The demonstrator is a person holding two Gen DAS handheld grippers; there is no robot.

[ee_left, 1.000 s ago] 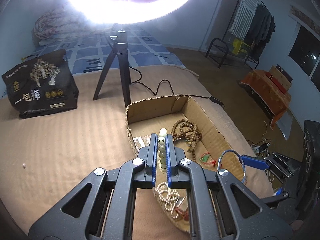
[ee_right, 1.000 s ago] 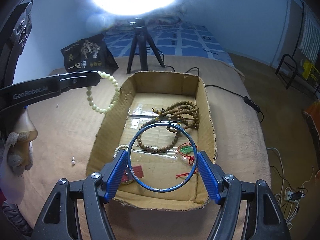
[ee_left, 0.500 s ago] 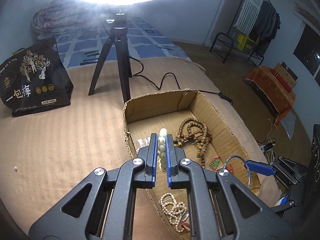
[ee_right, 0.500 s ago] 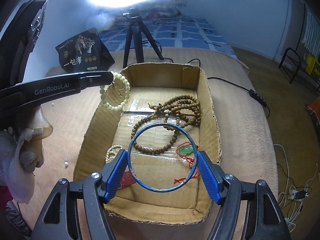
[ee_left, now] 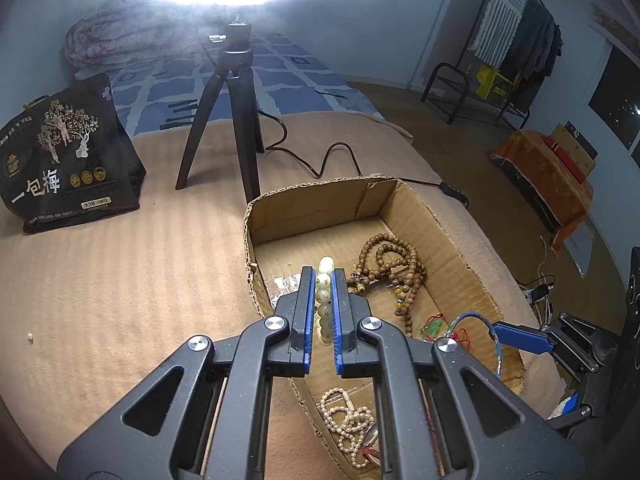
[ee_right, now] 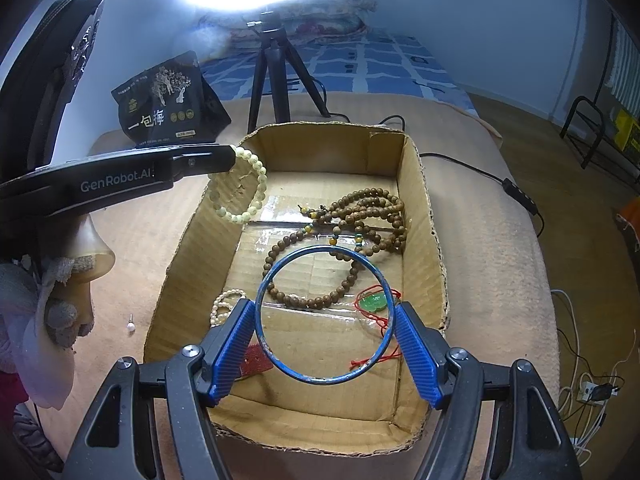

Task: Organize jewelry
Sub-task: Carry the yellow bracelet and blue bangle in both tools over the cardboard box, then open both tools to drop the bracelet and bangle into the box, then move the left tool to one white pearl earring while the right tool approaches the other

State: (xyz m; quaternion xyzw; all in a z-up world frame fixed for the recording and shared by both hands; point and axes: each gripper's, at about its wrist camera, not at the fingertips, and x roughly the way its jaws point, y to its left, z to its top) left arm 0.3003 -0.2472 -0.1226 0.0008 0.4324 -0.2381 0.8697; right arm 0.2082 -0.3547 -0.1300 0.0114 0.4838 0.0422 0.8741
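Observation:
An open cardboard box (ee_right: pixel 424 208) (ee_left: pixel 448 220) lies on the tan bed cover. My left gripper (ee_left: pixel 322 280) is shut on a pale bead bracelet (ee_left: pixel 325 292), which hangs over the box's left wall as a loop, the pale bead bracelet (ee_right: pixel 240 188). My right gripper (ee_right: pixel 326 316) is shut on a blue bangle (ee_right: pixel 324 314) held above the box's near end; the bangle (ee_left: pixel 476 320) also shows at the right of the left wrist view. Inside the box lie brown wooden beads (ee_right: pixel 352 220), a green pendant on red cord (ee_right: pixel 374 302), a pearl string (ee_left: pixel 348 420) and a red tag (ee_right: pixel 256 360).
A black tripod (ee_left: pixel 236 120) with a bright ring light stands behind the box, its cable (ee_right: pixel 500 180) trailing right. A black printed bag (ee_left: pixel 64 160) stands at the back left. A small pearl earring (ee_right: pixel 131 326) lies on the cover left of the box. A gloved hand (ee_right: pixel 48 300) is at left.
The left gripper has carried the pale bracelet forward and down, from left of the box to over its left wall. The right gripper and bangle have stayed put.

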